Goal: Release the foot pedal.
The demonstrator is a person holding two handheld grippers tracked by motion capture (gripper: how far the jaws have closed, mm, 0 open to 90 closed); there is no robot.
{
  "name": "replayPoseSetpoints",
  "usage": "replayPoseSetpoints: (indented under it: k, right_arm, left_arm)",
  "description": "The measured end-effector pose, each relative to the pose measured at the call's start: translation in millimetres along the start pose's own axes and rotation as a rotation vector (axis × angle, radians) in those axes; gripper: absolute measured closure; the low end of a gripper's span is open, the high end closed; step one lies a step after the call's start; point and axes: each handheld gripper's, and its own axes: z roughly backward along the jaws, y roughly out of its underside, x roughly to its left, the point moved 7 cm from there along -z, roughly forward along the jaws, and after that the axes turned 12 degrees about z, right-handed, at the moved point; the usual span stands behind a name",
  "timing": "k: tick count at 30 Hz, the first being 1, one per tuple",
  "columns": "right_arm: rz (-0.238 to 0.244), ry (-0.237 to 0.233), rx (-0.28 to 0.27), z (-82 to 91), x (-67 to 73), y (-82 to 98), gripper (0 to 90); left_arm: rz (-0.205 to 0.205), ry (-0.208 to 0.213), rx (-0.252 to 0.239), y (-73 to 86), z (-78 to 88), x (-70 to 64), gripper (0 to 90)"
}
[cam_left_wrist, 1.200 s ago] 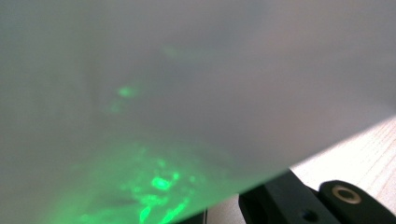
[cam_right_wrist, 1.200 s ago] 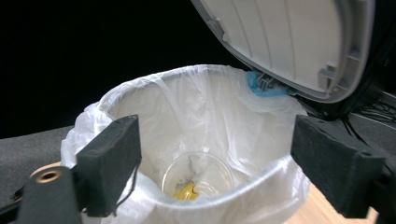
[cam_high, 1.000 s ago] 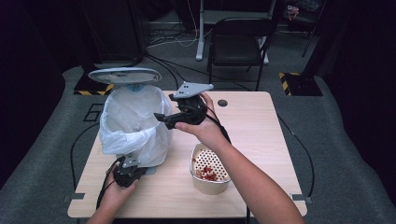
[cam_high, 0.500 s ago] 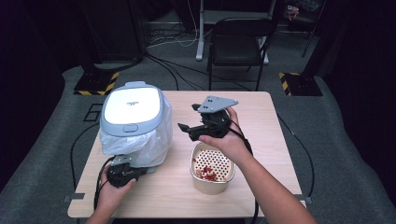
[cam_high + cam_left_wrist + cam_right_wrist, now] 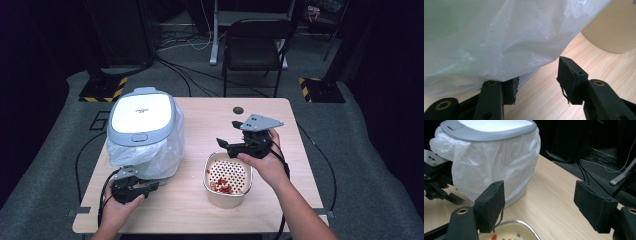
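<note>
Left tongs [image 5: 536, 80] half-hidden under bag [image 5: 499, 37].

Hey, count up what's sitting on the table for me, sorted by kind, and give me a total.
Lidded bins lined with a white bag: 1
Beige perforated containers holding red bits: 1
Handheld tongs: 2, left tongs and right tongs
Total: 4

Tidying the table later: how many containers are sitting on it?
2. The lidded bin lined with a plastic bag stands at the table's left; the beige bowl with red bits sits right of it, near the front edge. Nothing else seems hidden.
</note>
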Motion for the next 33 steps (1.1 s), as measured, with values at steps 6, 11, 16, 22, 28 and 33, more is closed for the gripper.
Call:
replayPoseSetpoints:
  k: [6, 11, 16, 22, 28, 33]
  right_arm:
    - [-0.066, 0.028, 0.027, 13.1, -6.0, 31.3, 28.0]
    - [-0.115, 0.093, 0.045, 23.1, -13.0, 58.8, 29.2]
    - [-0.137, 0.191, 0.084, 37.6, -20.8, 86.2, 29.2]
    - [-0.192, 0.261, 0.113, 49.9, -27.6, 119.1, 29.0]
    - [-0.19, 0.329, 0.179, 53.8, -31.6, 147.5, 28.2]
    - [-0.238, 0.355, 0.202, 51.7, -33.5, 177.0, 27.3]
  left_arm:
    - [0.056, -0.024, -0.027, -1.0, 4.0, 6.0, 47.9]
    - [0.08, -0.042, -0.007, 0.7, 8.8, 9.4, 46.1]
    - [0.1, -0.038, -0.034, -2.2, 12.3, 12.9, 44.5]
    - [0.011, -0.067, 0.013, 4.5, 17.8, 26.1, 43.5]
    - [0.022, -0.093, 0.002, 10.7, 22.3, 35.5, 42.8]
    - [0.018, -0.117, -0.009, 14.2, 22.9, 44.3, 42.8]
